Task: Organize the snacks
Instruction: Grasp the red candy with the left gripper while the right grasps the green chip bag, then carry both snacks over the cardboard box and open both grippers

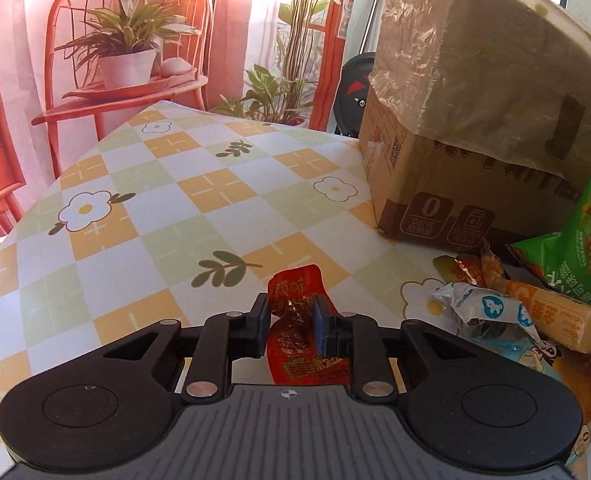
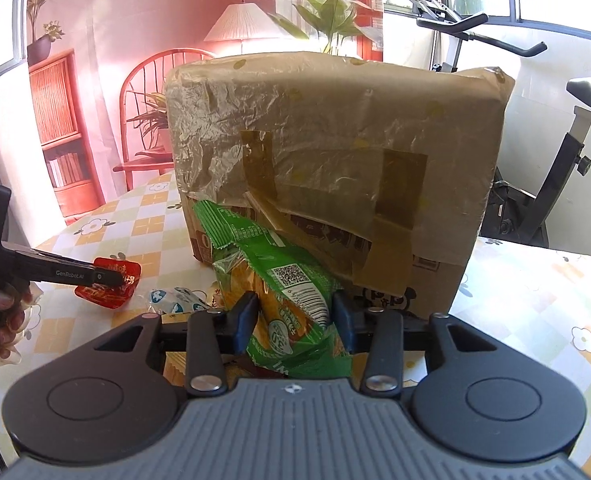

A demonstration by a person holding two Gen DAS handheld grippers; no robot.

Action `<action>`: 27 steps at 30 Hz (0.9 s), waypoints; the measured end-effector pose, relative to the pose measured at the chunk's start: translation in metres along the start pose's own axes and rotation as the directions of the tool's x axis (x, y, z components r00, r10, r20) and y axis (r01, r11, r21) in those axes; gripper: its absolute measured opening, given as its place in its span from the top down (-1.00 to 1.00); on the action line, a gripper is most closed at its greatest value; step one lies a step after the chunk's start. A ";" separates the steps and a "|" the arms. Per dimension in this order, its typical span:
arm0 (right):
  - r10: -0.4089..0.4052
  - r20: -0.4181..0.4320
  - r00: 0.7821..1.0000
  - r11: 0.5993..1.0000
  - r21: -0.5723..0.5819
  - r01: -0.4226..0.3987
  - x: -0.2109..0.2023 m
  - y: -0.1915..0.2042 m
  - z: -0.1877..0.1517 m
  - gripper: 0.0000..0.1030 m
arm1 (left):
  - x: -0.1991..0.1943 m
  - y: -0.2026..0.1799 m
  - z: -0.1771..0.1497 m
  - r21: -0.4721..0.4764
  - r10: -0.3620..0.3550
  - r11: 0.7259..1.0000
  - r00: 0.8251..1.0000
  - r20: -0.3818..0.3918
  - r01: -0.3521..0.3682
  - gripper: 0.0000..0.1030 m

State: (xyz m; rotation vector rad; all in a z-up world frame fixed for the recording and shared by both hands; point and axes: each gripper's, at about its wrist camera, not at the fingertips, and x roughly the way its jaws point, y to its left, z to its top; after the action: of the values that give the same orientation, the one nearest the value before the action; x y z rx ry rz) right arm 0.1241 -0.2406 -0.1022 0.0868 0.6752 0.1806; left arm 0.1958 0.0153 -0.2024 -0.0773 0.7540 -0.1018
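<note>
Left hand-held gripper [image 1: 290, 322] clamped on one crinkled red foil snack packet [image 1: 295, 316], held just above the checkered floral-cloth desk [image 1: 183, 200]. Right hand-held gripper [image 2: 295, 320] squeezes one green plastic chip bag [image 2: 271, 276], bag upright against one tall brown cardboard box wrapped in plastic film and tape [image 2: 335, 128]. Loose pile beside the box on the desk: one blue-and-white wrapped snack [image 1: 483, 312], one orange wrapped bar [image 1: 555, 316], one small orange-red packet [image 1: 467, 270]; more wrappers under them, count unclear
</note>
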 end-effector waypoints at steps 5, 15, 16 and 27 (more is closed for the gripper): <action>0.001 -0.034 0.999 0.998 -0.056 -0.003 0.016 0.003 0.005 -0.20 | -0.017 -0.010 0.000 0.024 -0.030 0.999 0.999 0.032 0.030 0.74; 0.007 -0.018 1.000 0.996 -0.087 -0.009 0.027 0.000 0.010 0.11 | -0.052 -0.018 -0.001 0.023 -0.078 0.997 0.993 0.089 0.076 0.74; 0.013 -0.008 1.000 0.996 -0.091 -0.014 0.024 0.001 0.010 0.20 | -0.055 -0.018 0.000 0.018 -0.080 0.997 0.992 0.097 0.078 0.74; 0.059 0.102 0.993 0.987 -0.154 -0.043 -0.040 0.010 0.001 0.35 | -0.082 -0.033 0.013 0.043 -0.104 0.994 0.980 0.167 0.099 0.74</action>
State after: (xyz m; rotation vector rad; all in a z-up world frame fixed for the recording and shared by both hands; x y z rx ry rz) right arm 0.0927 -0.2389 -0.0756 -0.0322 0.5517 0.2742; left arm 0.1430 -0.0072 -0.1341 -0.0907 0.5780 -0.2029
